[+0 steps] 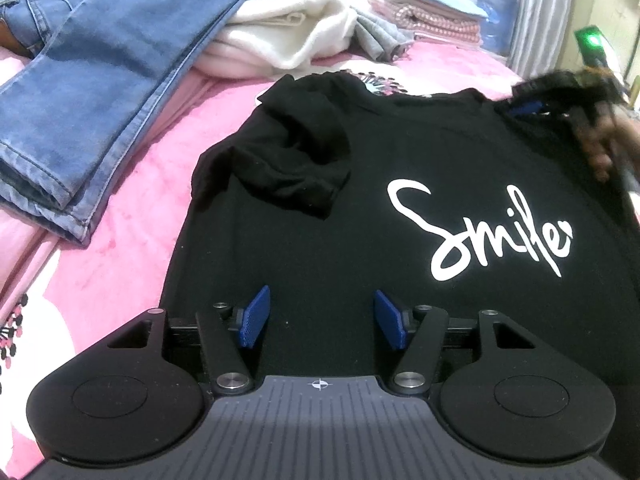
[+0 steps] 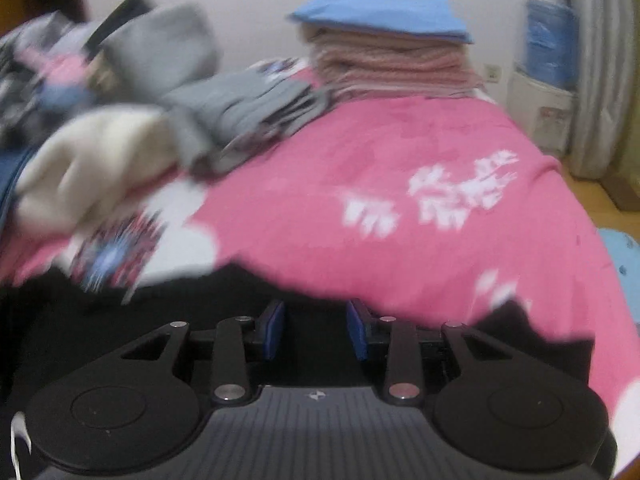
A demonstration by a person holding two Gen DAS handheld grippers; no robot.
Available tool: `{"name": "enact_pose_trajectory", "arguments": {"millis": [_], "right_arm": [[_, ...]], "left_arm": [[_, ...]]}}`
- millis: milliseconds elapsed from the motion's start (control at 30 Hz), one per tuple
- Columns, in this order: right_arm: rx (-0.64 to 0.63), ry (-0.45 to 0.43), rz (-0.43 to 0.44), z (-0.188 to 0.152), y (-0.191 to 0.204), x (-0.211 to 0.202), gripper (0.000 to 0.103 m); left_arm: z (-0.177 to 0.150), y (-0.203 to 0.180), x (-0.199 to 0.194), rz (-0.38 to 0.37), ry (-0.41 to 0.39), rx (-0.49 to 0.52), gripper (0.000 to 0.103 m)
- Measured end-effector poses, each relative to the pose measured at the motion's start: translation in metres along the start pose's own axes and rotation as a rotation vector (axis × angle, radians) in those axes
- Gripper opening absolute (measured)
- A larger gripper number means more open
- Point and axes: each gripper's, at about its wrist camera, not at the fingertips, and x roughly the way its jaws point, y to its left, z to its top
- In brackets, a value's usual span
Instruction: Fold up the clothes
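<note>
Black T-shirt (image 1: 360, 208): lies front up on the pink bedspread (image 1: 132, 200), white "Smile" lettering (image 1: 492, 232) toward its right side; its left sleeve (image 1: 292, 160) is folded in over the chest, and its collar end points toward the far edge of the bed.
Left gripper (image 1: 320, 316): jaws spread, blue pads (image 1: 254, 316) apart above the shirt's lower part (black cloth shows between them, but the pads do not press it).
Right gripper (image 2: 316, 330): jaws partly apart over the shirt's black edge (image 2: 120, 320); the right wrist view is blurred, and I cannot tell whether cloth is caught between the pads. In the left wrist view it appears as a smeared shape (image 1: 532, 100) at the shirt's right shoulder, with a hand (image 1: 600, 148) behind it.
Jeans (image 1: 100, 80): blue denim, stretched along the bed's left side, the leg hems near the left edge, just apart from the shirt.
Cream garment (image 1: 288, 36): heaped beyond the shirt, next to the jeans.
Grey garment (image 2: 240, 108): folded loosely, beside the cream one toward the far edge.
Pink folded stack (image 2: 392, 64): at the far edge of the bed, a blue folded piece (image 2: 380, 12) lying on top.
Bedspread pattern: white flower prints (image 2: 460, 196) on the bare right part.
</note>
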Motion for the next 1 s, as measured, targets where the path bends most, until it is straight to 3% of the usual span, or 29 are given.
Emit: {"name": "enact_pose_trajectory", "arguments": {"millis": [100, 267, 333, 400, 500, 533, 633, 700, 767, 867, 1000], "right_arm": [[0.033, -0.015, -0.067, 0.015, -0.009, 0.001, 0.038], [-0.017, 0.045, 0.15, 0.01, 0.015, -0.021, 0.037], [-0.071, 0.085, 0.134, 0.011, 0.031, -0.005, 0.036], [-0.09, 0.099, 0.041, 0.013, 0.034, 0.017, 0.034], [-0.018, 0.028, -0.068, 0.03, 0.029, 0.019, 0.036], [-0.01, 0.014, -0.054, 0.034, 0.031, 0.014, 0.036], [-0.099, 0.053, 0.097, 0.036, 0.06, -0.004, 0.036], [-0.162, 0.123, 0.204, 0.031, 0.087, -0.006, 0.036], [-0.217, 0.186, 0.251, 0.023, 0.115, 0.002, 0.035], [-0.25, 0.227, 0.165, 0.016, 0.143, 0.039, 0.035], [-0.117, 0.145, 0.093, 0.034, 0.137, 0.047, 0.034]], "left_arm": [[0.0, 0.002, -0.001, -0.009, -0.003, -0.002, 0.06], [-0.001, 0.007, -0.002, -0.03, -0.01, 0.009, 0.06], [-0.001, 0.008, -0.002, -0.028, -0.011, 0.011, 0.06], [-0.002, 0.008, -0.002, -0.028, -0.014, 0.002, 0.06], [-0.002, 0.009, -0.002, -0.03, -0.018, -0.011, 0.06], [-0.003, 0.01, -0.002, -0.031, -0.019, -0.014, 0.061], [-0.003, 0.011, -0.002, -0.038, -0.02, -0.021, 0.061], [-0.003, 0.012, -0.002, -0.041, -0.022, -0.021, 0.061], [-0.004, 0.012, -0.002, -0.039, -0.026, -0.019, 0.061], [-0.006, 0.01, -0.002, -0.031, -0.033, -0.008, 0.061], [-0.007, 0.01, -0.002, -0.031, -0.037, -0.014, 0.061]]}}
